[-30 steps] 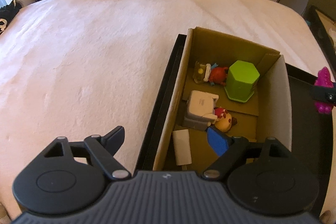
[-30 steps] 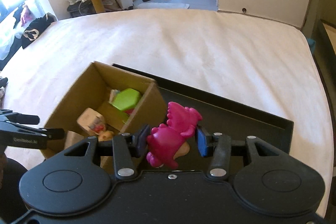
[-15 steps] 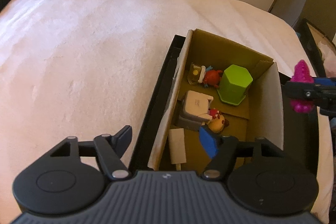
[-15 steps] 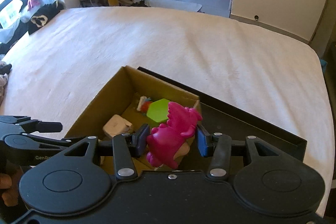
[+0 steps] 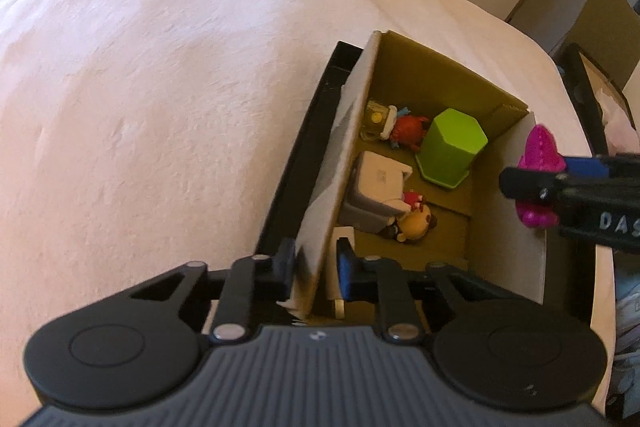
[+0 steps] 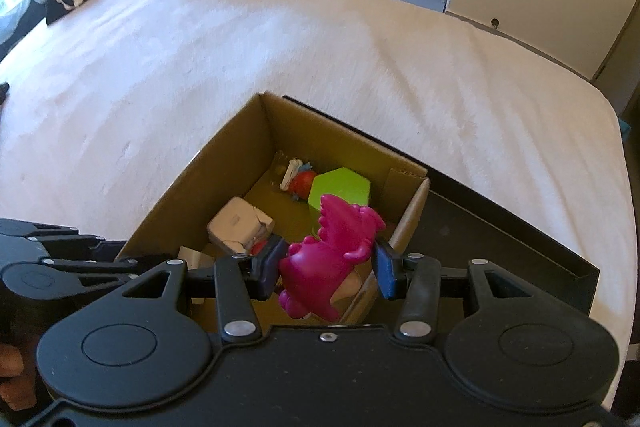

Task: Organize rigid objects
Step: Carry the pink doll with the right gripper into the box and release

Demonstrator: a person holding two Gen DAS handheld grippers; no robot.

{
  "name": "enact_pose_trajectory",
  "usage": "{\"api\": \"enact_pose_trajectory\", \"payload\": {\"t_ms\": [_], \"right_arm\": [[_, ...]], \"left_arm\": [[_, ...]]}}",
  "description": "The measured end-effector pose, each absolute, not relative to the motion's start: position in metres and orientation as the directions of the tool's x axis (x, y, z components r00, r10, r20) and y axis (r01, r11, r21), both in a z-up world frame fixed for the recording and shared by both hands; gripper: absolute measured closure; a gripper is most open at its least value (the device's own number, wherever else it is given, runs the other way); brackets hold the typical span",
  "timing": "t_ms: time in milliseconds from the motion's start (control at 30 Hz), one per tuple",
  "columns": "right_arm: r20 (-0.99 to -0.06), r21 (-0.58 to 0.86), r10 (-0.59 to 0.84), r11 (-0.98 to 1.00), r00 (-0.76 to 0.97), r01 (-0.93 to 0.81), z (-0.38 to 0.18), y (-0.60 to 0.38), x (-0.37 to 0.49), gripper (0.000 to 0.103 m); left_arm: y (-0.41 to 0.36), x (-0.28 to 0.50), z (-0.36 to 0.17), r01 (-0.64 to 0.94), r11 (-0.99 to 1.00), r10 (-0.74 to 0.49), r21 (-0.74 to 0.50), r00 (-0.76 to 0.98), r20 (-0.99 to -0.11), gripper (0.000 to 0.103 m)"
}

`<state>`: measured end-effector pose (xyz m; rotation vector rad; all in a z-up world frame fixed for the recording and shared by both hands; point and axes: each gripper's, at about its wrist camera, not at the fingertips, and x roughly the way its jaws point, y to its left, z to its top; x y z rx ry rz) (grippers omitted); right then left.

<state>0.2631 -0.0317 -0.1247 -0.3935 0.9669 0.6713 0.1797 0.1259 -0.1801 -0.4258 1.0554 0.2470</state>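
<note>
One magenta dinosaur toy [image 6: 332, 259] is pinched upright between the pads of the right tool [image 6: 326, 263], hanging over the near right corner of the cardboard box [image 6: 236, 155], partly above its right wall. Best to carry it a little further in over the bare cardboard floor near that wall before letting go, since straight below it and to the left lie the green hexagonal block [image 6: 340, 187], the white-and-grey toy [image 6: 236, 227] and small figures that it could knock or land on. Lowering it before easing the pads apart should keep it from bouncing out. The left tool [image 5: 314, 267] has just been closing, and its jaws now clamp the box's left wall near the close corner, which should steady the box on the soft bed [image 5: 160, 67] and the black tray [image 6: 500, 227] under it; that hold ought to stay firm and not tug the wall inward.
</note>
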Motion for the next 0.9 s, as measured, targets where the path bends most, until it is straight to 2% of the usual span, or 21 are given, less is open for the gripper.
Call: {"api": "enact_pose_trajectory", "payload": {"t_ms": [433,600,767,900], "right_arm": [[-0.872,-0.131,0.243,0.721,0.425,-0.68,-0.142,-0.011,0.259,0.055],[-0.872,-0.123,0.244,0.73,0.425,-0.672,-0.139,-0.013,0.26,0.054],[-0.858,-0.143,0.239,0.738,0.454,-0.66,-0.134,-0.014,0.258,0.046],[-0.853,-0.126,0.247,0.757,0.459,-0.641,-0.125,-0.025,0.26,0.046]], "left_arm": [[0.127,0.179,-0.18,-0.384,0.891,-0.038,-0.242,0.468,-0.883,0.088],[0.129,0.18,-0.181,-0.378,0.89,-0.057,-0.255,0.462,-0.885,0.087],[0.129,0.182,-0.176,-0.382,0.891,-0.051,-0.247,0.456,-0.889,0.086],[0.129,0.181,-0.17,-0.385,0.892,-0.042,-0.236,0.45,-0.892,0.084]]}}
